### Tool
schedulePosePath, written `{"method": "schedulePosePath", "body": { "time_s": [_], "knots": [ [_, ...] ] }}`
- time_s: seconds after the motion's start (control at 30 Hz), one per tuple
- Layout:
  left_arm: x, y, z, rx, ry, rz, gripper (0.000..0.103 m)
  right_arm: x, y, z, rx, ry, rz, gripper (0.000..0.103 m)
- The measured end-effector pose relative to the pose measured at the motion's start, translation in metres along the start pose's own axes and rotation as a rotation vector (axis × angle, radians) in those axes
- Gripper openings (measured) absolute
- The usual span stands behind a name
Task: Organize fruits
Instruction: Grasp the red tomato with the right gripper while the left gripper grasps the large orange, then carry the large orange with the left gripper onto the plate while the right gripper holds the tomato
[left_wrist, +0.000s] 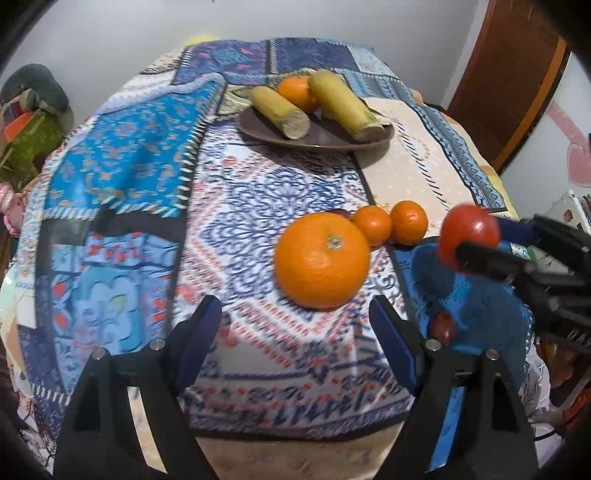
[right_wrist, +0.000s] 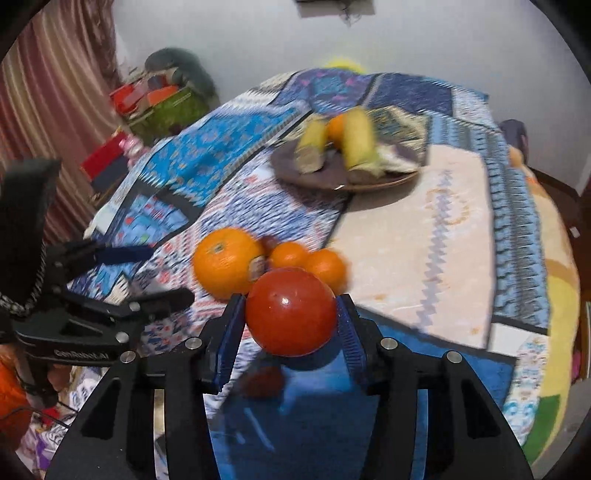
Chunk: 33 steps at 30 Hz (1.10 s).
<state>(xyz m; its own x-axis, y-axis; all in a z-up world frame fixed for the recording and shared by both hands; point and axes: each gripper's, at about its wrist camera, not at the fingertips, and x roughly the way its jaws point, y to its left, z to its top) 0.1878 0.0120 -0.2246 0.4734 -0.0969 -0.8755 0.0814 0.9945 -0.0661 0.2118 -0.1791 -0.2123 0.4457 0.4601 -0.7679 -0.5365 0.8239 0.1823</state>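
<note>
My right gripper is shut on a red tomato and holds it above the cloth; it also shows in the left wrist view. My left gripper is open and empty, just in front of a large orange. Two small oranges lie right behind it. A small dark red fruit lies on the blue patch by my right finger. A brown plate at the back holds two banana pieces and an orange.
A patterned patchwork cloth covers the round table. A green box with clutter stands to the left beyond the table. A brown door is at the back right. The table's near edge is close below my left gripper.
</note>
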Motion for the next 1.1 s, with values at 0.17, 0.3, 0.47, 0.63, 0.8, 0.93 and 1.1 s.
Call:
{"method": "schedulePosePath", "body": {
  "time_s": [0.17,0.3,0.47,0.63,0.8,0.93,1.1],
  "knots": [
    [0.022,-0.016,0.012,0.036,0.027,0.025,0.082,-0.013,-0.028,0.004,0.051,-0.033,-0.027,0.047],
    [0.031,-0.022,0.017,0.048,0.019,0.029,0.082,-0.018,-0.042,0.003,0.08,-0.044,-0.039,0.047],
    [0.035,-0.023,0.018,0.053,0.027,0.037,0.066,-0.021,-0.053,0.001,0.099,-0.051,-0.041,0.047],
    [0.032,-0.017,0.018,0.032,0.028,0.013,0.066,-0.021,-0.057,0.003,0.103,-0.057,-0.038,0.047],
    [0.023,-0.011,0.02,0.021,0.012,0.015,0.065,-0.022,-0.058,0.007,0.1,-0.069,-0.035,0.047],
    [0.017,-0.006,0.028,0.021,-0.011,0.021,0.065,-0.02,-0.061,0.014,0.097,-0.08,-0.039,0.047],
    [0.012,0.0,0.049,0.009,-0.045,0.014,0.065,-0.018,-0.066,0.021,0.103,-0.095,-0.038,0.047]
  ]
}}
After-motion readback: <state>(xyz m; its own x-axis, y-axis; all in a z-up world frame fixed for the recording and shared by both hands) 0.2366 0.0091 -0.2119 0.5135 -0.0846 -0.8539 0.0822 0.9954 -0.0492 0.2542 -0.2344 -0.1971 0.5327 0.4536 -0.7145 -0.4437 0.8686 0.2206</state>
